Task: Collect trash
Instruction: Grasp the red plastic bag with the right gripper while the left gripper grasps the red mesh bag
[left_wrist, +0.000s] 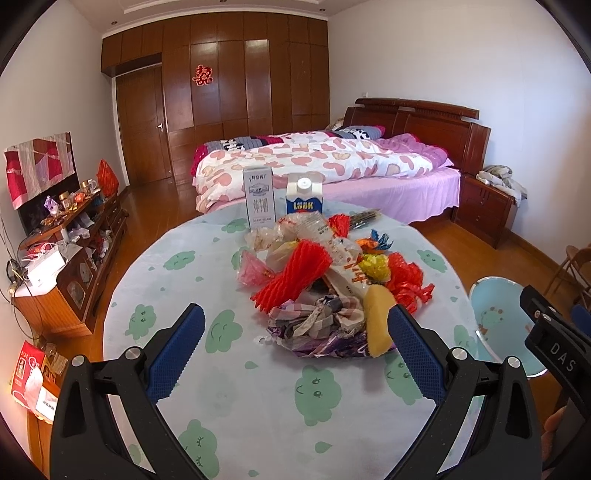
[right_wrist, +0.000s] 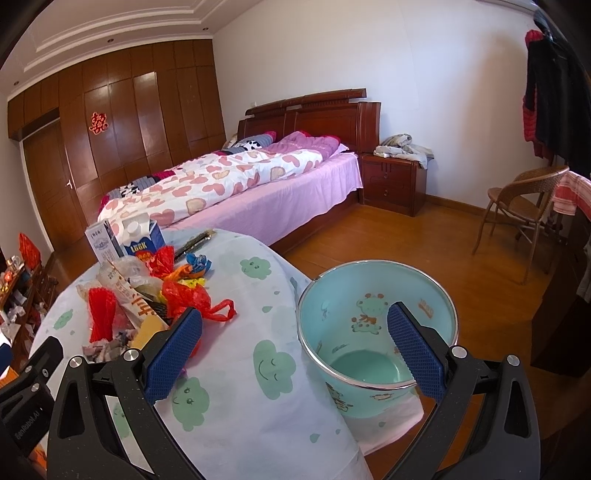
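A heap of trash (left_wrist: 325, 288) lies mid-table: red foam netting (left_wrist: 295, 277), crumpled wrappers, red plastic bags (left_wrist: 406, 280), a yellow sponge (left_wrist: 376, 321) and a purple foil wrapper (left_wrist: 325, 345). My left gripper (left_wrist: 295, 325) is open just short of the pile's near edge, its right finger beside the sponge. A light-blue bin (right_wrist: 376, 332) with cartoon prints stands at the table's right edge. My right gripper (right_wrist: 295, 328) is open, holding nothing, straddling the bin's near-left rim, with the pile (right_wrist: 147, 295) to its left.
Two milk cartons (left_wrist: 260, 195) (left_wrist: 304, 197) stand at the table's far edge. The round table has a white cloth with green clouds (left_wrist: 317, 391). A bed (left_wrist: 317, 166) lies beyond, a cluttered cabinet (left_wrist: 74, 251) to the left, a wicker chair (right_wrist: 524, 206) to the right.
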